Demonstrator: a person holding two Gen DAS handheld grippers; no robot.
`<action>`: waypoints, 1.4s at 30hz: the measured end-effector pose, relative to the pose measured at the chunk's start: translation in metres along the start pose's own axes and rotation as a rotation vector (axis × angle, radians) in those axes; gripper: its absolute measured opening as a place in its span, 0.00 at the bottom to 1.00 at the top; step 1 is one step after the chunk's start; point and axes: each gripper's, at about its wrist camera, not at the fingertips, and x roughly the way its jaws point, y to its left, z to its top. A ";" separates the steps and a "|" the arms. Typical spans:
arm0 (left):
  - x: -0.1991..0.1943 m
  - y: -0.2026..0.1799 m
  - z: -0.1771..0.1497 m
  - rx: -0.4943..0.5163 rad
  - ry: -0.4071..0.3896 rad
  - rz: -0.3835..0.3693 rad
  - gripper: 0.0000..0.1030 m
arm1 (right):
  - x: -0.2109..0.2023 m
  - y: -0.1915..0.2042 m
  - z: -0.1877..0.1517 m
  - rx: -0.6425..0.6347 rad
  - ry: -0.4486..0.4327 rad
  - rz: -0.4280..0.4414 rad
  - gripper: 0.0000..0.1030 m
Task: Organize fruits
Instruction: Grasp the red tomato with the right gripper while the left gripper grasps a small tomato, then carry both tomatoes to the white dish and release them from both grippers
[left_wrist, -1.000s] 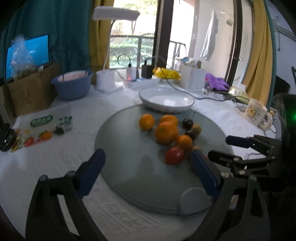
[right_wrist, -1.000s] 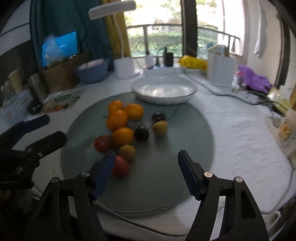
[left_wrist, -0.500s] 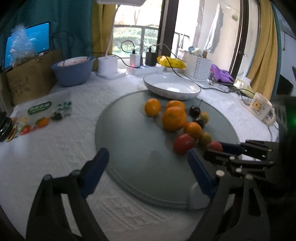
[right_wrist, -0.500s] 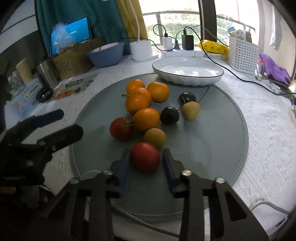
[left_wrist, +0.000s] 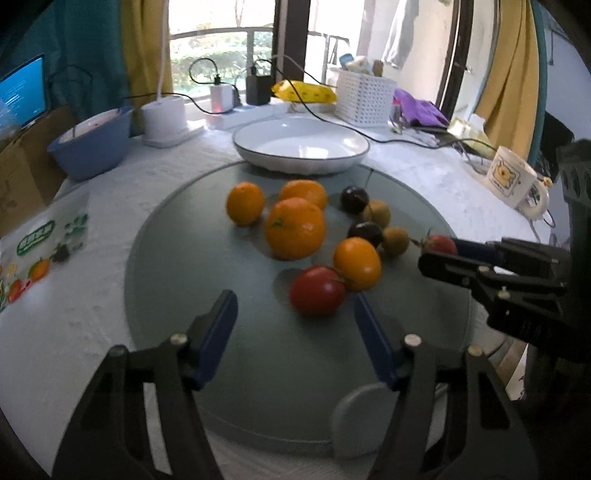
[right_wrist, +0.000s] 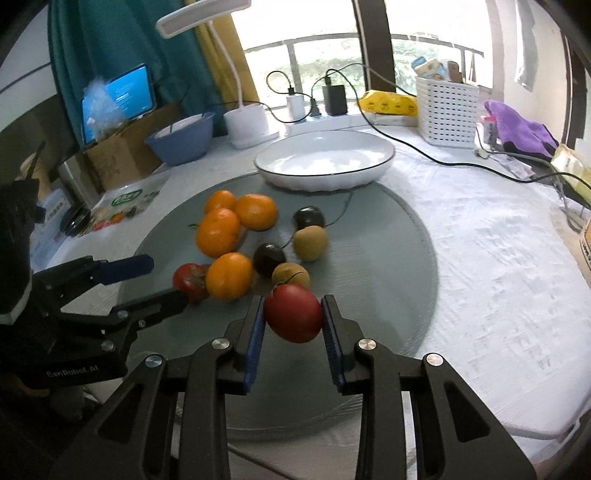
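Observation:
Several fruits lie on a round glass turntable (right_wrist: 388, 266): oranges (right_wrist: 218, 232), dark plums (right_wrist: 308, 218), brownish kiwis (right_wrist: 310, 242) and a red tomato (left_wrist: 317, 290). My right gripper (right_wrist: 293, 321) is shut on another red tomato (right_wrist: 293, 314) near the turntable's front; it also shows in the left wrist view (left_wrist: 439, 245). My left gripper (left_wrist: 291, 321) is open, its blue pads just short of the first tomato (right_wrist: 190, 280). A white shallow plate (right_wrist: 325, 158) stands behind the fruits.
A blue bowl (right_wrist: 181, 142), a white lamp base (right_wrist: 247, 123), chargers with cables, a white basket (right_wrist: 447, 107) and a purple cloth (right_wrist: 521, 125) line the back. A mug (left_wrist: 513, 181) stands at the right. A fruit-printed bag (left_wrist: 40, 251) lies at the left.
My right gripper has closed on the red tomato and lifted it a little. My left gripper has moved forward toward the other tomato, still open.

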 end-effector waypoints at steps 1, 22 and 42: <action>0.002 0.000 0.000 0.002 0.006 -0.001 0.62 | 0.001 -0.002 0.000 -0.002 0.005 0.004 0.32; 0.017 -0.001 0.011 0.017 0.056 -0.018 0.42 | -0.004 -0.020 0.013 -0.001 -0.033 0.002 0.32; 0.003 0.011 0.028 0.009 0.012 -0.069 0.31 | -0.006 -0.021 0.036 -0.016 -0.051 -0.035 0.32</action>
